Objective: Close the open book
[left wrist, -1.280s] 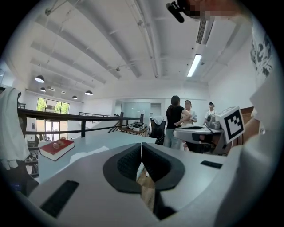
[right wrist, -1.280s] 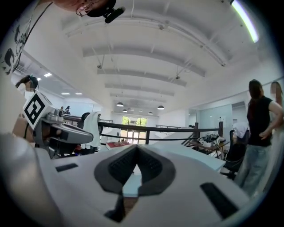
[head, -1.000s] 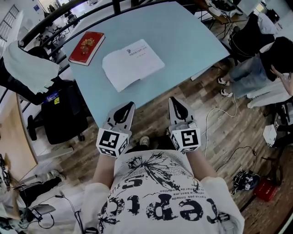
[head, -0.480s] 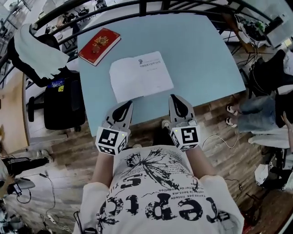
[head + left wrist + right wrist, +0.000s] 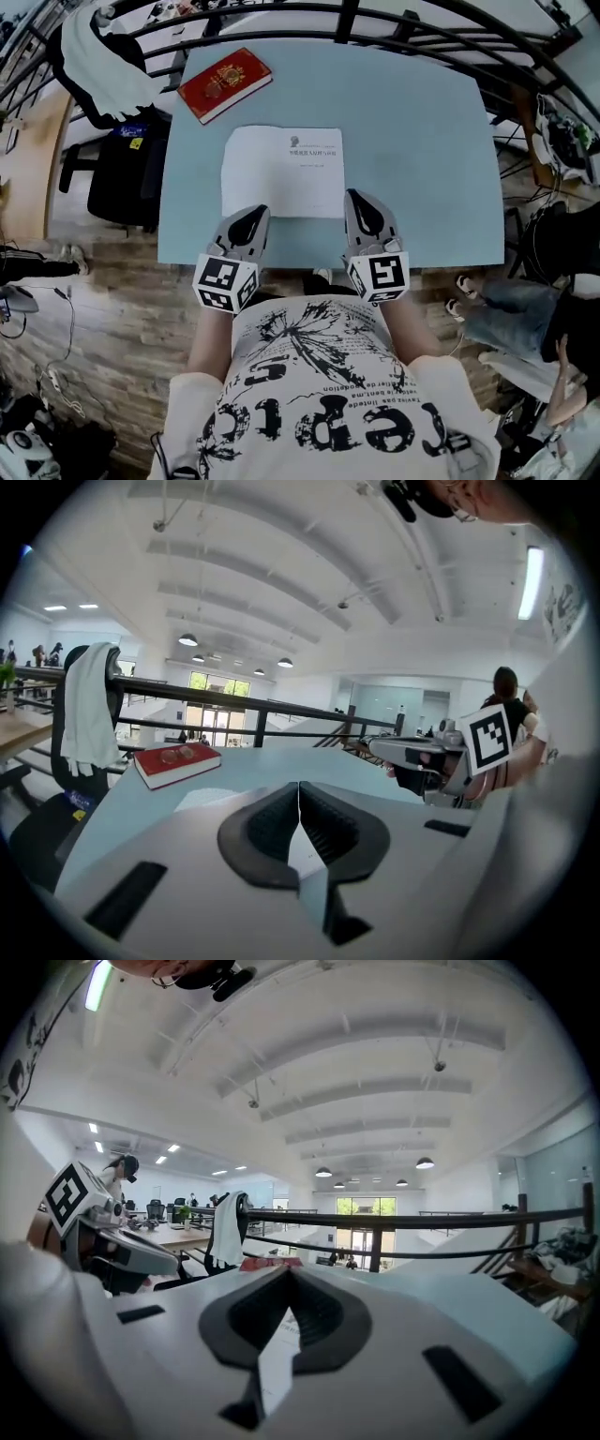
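Jaws of both grippers clenched, pads meeting, nothing between them. Left gripper [image 5: 251,218] and right gripper [image 5: 362,201] are held side by side over the near edge of the pale blue table [image 5: 422,150], both aimed toward 12 o'clock in the head view, marker cubes toward the person's chest

The open book [image 5: 281,172] lies flat on the table, white pages up, print near its far right. It sits straight ahead of the grippers at 12 o'clock. The left gripper's tip overlaps the near edge of the page toward its left corner; the right gripper's tip is just beside the near right corner. Whether either touches the paper cannot be told

A red book [image 5: 225,84], closed, lies at 11 o'clock from the open book, apart from it, near the table's far left corner

A black chair [image 5: 122,173] stands off the table at 9 o'clock, with a white cloth [image 5: 103,56] draped at 10 o'clock. A black railing [image 5: 347,19] runs beyond the far edge at 12 o'clock
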`<state>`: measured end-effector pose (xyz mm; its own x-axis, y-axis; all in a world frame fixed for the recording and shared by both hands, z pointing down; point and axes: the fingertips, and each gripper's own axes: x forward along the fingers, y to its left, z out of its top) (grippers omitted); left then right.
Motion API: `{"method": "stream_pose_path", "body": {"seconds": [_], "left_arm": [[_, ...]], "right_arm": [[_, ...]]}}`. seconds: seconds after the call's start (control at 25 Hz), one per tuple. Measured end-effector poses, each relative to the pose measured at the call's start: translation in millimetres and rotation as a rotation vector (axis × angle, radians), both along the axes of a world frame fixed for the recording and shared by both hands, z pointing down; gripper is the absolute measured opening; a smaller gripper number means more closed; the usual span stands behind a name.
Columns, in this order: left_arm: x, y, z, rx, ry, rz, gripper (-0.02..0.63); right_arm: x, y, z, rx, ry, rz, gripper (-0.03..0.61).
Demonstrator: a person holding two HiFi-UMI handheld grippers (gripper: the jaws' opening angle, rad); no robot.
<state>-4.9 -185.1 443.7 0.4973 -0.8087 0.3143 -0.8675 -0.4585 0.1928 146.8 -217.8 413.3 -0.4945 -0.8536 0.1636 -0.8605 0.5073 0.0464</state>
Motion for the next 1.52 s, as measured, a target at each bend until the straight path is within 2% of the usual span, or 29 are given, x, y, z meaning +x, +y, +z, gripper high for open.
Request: {"method": "stream_pose_path", "body": {"seconds": [0.2,0.32,0.4,0.48,0.56,0.8,0.92,1.0,1.16,1.32,1.52], "left_arm": [[0,-5,22,-0.054,0.082,-0.155,0.020],[-4,-4,39,-0.061,0.205,-0.256,0.020],[-12,-3,56,-0.087,0.344,-0.332,0.030],[-20,-1,77,-0.137,0.487,-0.405,0.114],[-28,2,100,-0.189,0.623,-0.469,0.137],[-33,1,150,-0.308,1.091,-0.537,0.216],[-46,-1,166,-0.319,1.266,-0.590,0.230],[-53,0,178,-0.329,1.315,-0.634,0.236],[-60,-2,193,-0.346,1.342,-0.680,0.244],[-69,-14,198,-0.328,1.419,-0.709,0.244],[-75,-24,205,-0.346,1.436,-0.750,0.217]], "right_arm": [[-1,-17,14,-0.019,0.018,-0.118,0.011],[3,-23,25,-0.043,0.022,-0.159,0.011],[3,-26,32,-0.059,0.027,-0.182,0.011],[1,-28,40,-0.078,0.036,-0.207,0.011],[-2,-30,49,-0.095,0.044,-0.230,0.011],[-19,-36,68,-0.123,0.058,-0.293,0.011],[-31,-38,74,-0.130,0.050,-0.310,0.011],[-38,-37,77,-0.137,0.044,-0.319,0.011],[-46,-34,81,-0.147,0.050,-0.331,0.011],[-48,-37,84,-0.129,0.081,-0.333,0.011],[-46,-45,85,-0.128,0.072,-0.301,0.011]]}}
